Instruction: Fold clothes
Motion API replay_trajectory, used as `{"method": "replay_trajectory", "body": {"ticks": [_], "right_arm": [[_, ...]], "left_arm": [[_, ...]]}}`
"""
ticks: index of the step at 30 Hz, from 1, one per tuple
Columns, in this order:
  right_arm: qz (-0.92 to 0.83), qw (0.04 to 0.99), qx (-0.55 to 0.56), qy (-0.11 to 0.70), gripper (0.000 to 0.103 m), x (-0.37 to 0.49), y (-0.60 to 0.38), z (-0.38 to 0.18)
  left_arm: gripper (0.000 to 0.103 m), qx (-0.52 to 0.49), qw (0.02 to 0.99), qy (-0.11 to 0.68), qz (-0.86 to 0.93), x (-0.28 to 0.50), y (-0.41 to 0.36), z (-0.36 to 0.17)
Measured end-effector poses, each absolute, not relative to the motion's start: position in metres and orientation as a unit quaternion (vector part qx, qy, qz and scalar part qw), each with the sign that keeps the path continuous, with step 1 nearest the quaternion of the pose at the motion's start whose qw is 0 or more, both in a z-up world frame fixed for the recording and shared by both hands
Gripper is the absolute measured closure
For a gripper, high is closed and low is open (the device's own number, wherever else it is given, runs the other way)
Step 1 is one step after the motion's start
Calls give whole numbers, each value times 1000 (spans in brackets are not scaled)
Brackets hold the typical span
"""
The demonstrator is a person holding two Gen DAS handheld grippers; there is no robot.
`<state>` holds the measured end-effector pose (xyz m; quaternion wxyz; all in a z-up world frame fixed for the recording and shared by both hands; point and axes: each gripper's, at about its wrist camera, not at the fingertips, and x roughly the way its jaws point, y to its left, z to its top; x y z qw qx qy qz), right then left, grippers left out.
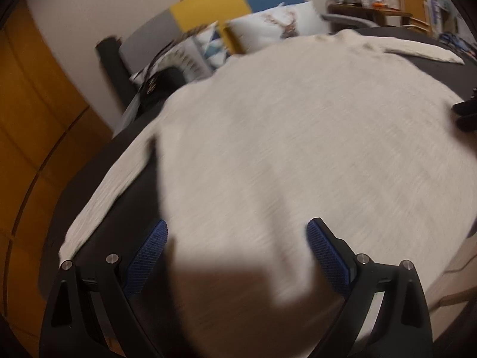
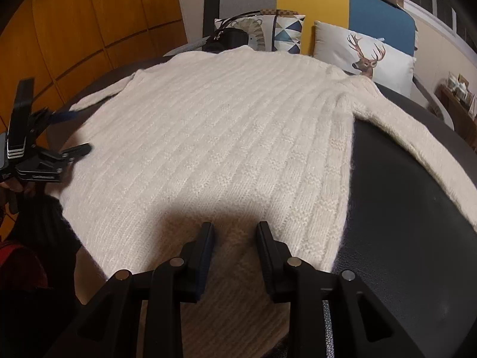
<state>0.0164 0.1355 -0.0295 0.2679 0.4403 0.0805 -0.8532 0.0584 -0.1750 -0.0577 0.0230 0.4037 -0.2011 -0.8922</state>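
Note:
A cream ribbed knit sweater [image 2: 214, 137] lies flat on a dark surface [image 2: 396, 208], its sleeves spread left and right. It also fills the blurred left wrist view [image 1: 298, 149]. My left gripper [image 1: 237, 229] is wide open and hovers over the sweater's lower left part; it also shows at the left edge of the right wrist view [image 2: 74, 131]. My right gripper [image 2: 235, 226] is open with a narrower gap, just above the sweater's bottom hem, holding nothing. The right gripper's tip shows at the right edge of the left wrist view [image 1: 465, 113].
Patterned cushions [image 2: 286, 32], a deer cushion [image 2: 366, 56] and a black bag [image 2: 226, 38] lie beyond the sweater against a grey, yellow and blue backrest [image 2: 313, 6]. Orange wooden cabinets [image 2: 89, 15] stand at left. A cluttered side table [image 1: 372, 9] stands far right.

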Motion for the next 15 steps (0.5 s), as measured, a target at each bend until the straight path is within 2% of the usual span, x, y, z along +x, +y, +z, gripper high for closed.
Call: {"method": "replay_trajectory", "body": {"ticks": [2,5,9,11,15], "right_arm": [[-853,264,442,85,74,17,133,-29],[-850,258,449,97,74,19,127,-26],[-864,260,425,65,74,15,128,-10],[-875,249,410,70,74,2,126,-1],[-880,230,407,89,74,-44,120,1]], "left_arm": [[6,407,59,-175,-894,62,-204,-48],[6,379,127,-83,-913,66,-251,-19],[6,323,126,51,-937,58,-270,3],[6,329,99,55,-938,38,-254,-4],[6,378,85,-43,-921,-11,-200,-41]]}}
